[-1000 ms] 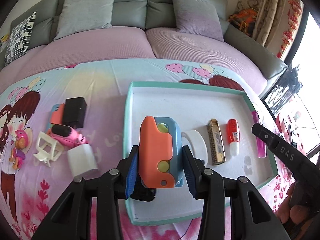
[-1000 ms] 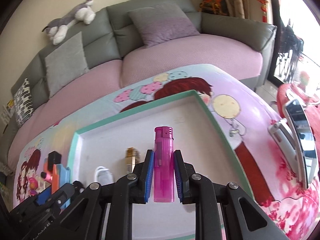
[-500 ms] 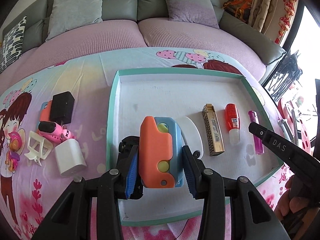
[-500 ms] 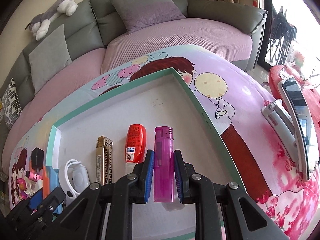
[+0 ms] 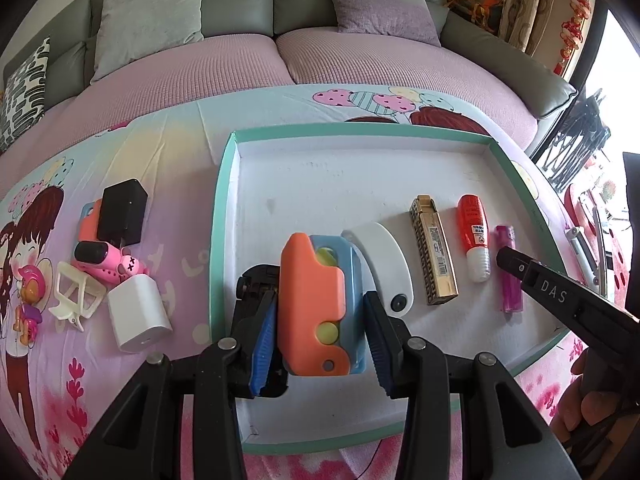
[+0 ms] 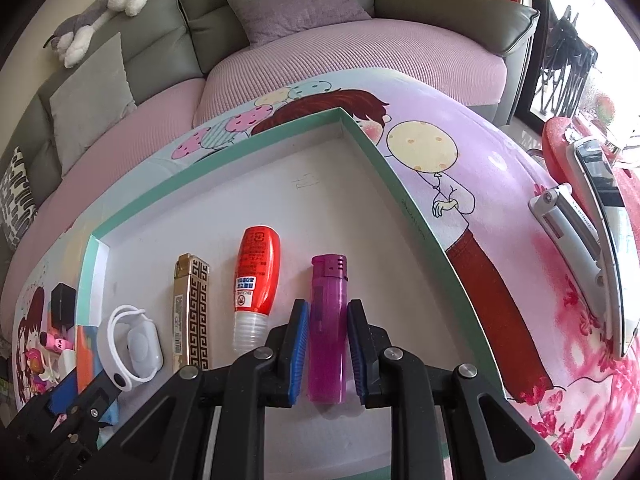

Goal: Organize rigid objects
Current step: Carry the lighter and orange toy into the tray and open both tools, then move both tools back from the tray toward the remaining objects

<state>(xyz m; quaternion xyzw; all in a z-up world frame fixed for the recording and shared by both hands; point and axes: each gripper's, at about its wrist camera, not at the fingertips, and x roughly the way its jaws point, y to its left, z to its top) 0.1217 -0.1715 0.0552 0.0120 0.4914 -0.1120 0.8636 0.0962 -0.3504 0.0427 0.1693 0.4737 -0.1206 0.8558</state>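
Note:
My left gripper is shut on an orange and blue toy, held over the white tray with a teal rim. A black object lies under it. In the tray lie a white device, a gold lighter, a red bottle and a purple lighter. My right gripper has its pads around the purple lighter, which rests on the tray floor; narrow gaps show on both sides.
Left of the tray on the cartoon tablecloth lie a black block, a pink toy, a white clip and a white charger cube. A phone on a stand stands at the right. A sofa is behind.
The right gripper has lowered the purple lighter onto the tray beside the red bottle and its jaws have eased apart. The left gripper came down closer over the tray with the toy.

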